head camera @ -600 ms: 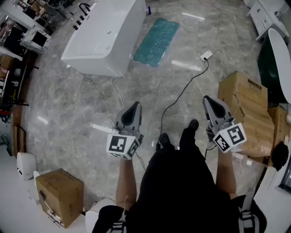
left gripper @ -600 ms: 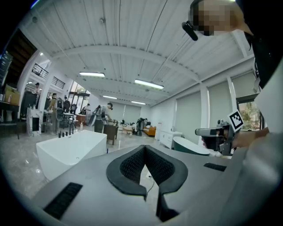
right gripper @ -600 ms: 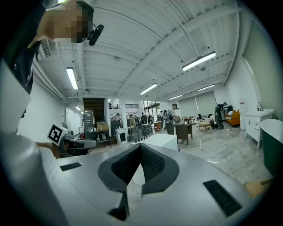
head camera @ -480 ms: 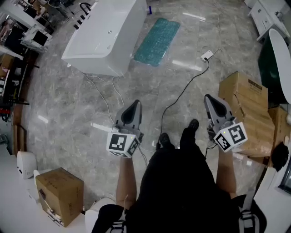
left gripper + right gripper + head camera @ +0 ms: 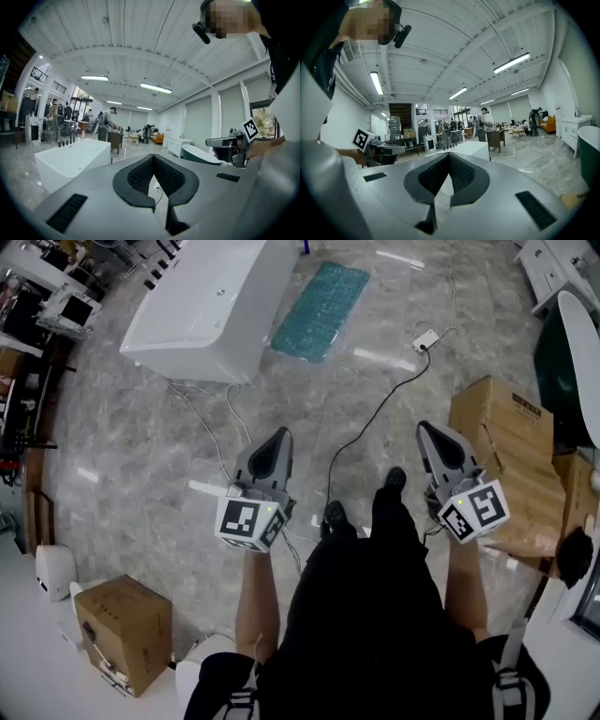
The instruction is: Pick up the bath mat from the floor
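The teal bath mat [image 5: 321, 298] lies flat on the marble floor beside the white bathtub [image 5: 202, 310], far ahead of me. Both grippers are held out in front of my body, well short of the mat and high above the floor. The left gripper [image 5: 280, 434] points forward with its jaws shut and nothing between them; its black pads [image 5: 140, 176] meet at the tip. The right gripper [image 5: 425, 427] is likewise shut and empty. Neither gripper view shows the mat. The bathtub [image 5: 70, 161] shows in the left gripper view.
A black cable [image 5: 375, 418] runs across the floor from a white adapter [image 5: 425, 339] toward my feet. Cardboard boxes stand at the right [image 5: 502, 460] and lower left [image 5: 122, 629]. A dark green tub [image 5: 567, 362] is at the right edge. Thin wires [image 5: 202, 432] trail from the bathtub.
The floor, mat and bathtub have slid slightly up and left in the head view. Both grippers stay shut and empty, in almost the same places.
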Action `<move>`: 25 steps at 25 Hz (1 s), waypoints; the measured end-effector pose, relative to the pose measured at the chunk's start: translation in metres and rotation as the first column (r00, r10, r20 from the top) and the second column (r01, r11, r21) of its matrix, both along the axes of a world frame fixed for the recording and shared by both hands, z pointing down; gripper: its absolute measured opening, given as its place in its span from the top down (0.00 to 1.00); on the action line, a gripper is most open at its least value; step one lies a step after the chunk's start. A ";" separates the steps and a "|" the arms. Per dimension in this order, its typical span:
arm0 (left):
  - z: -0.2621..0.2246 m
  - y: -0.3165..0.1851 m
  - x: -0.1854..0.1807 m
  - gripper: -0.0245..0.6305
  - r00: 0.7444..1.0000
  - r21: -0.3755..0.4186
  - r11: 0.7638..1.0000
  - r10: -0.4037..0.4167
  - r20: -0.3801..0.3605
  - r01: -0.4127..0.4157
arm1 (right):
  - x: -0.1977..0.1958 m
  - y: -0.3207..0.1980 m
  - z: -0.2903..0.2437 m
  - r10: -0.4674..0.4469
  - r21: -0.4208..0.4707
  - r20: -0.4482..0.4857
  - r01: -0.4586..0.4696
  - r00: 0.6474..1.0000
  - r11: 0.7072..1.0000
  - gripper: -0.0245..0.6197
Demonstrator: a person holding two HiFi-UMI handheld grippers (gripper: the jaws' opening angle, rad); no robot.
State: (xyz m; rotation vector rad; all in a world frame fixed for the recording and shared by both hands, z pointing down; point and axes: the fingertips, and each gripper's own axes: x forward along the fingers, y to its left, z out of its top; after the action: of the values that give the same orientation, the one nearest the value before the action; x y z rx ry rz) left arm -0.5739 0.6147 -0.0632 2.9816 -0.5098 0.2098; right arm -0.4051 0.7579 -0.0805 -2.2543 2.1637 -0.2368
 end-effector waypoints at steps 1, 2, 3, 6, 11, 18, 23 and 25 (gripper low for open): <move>0.002 0.000 0.007 0.95 1.000 -0.006 1.000 0.000 0.007 0.000 | 0.005 -0.001 0.003 -0.003 -0.001 0.013 0.003 1.000 1.000 0.94; 0.005 0.000 0.014 0.95 1.000 -0.015 1.000 0.000 0.012 0.000 | 0.011 -0.002 0.006 -0.009 0.000 0.028 0.009 1.000 1.000 0.94; 0.007 -0.001 0.022 0.95 1.000 -0.025 1.000 0.000 0.014 0.001 | 0.018 -0.005 0.009 -0.015 0.001 0.044 0.015 0.999 1.000 0.94; 0.013 -0.005 0.052 0.95 1.000 -0.058 0.998 -0.003 0.019 0.005 | 0.046 -0.015 0.018 -0.034 0.004 0.065 0.033 0.997 0.999 0.94; 0.007 -0.021 0.115 0.95 0.998 -0.040 0.998 -0.040 0.043 0.042 | 0.110 -0.043 0.020 -0.076 0.025 0.076 0.074 0.994 0.997 0.94; -0.005 -0.035 0.222 0.95 0.997 -0.016 0.997 -0.070 0.043 0.071 | 0.206 -0.071 0.015 -0.160 0.029 0.067 0.159 0.985 0.987 0.94; 0.002 -0.044 0.275 0.95 0.992 -0.014 0.994 -0.111 0.063 0.112 | 0.254 -0.083 0.022 -0.219 0.020 0.075 0.218 0.973 0.976 0.94; 0.004 -0.046 0.288 0.95 0.990 -0.024 0.991 -0.127 0.069 0.129 | 0.272 -0.088 0.025 -0.221 0.015 0.080 0.221 0.972 0.975 0.94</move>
State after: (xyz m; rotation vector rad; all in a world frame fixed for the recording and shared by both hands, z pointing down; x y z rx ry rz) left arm -0.2858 0.5682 -0.0591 2.9096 -0.6965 0.3036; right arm -0.1329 0.6703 -0.0559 -1.9607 2.3670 -0.3168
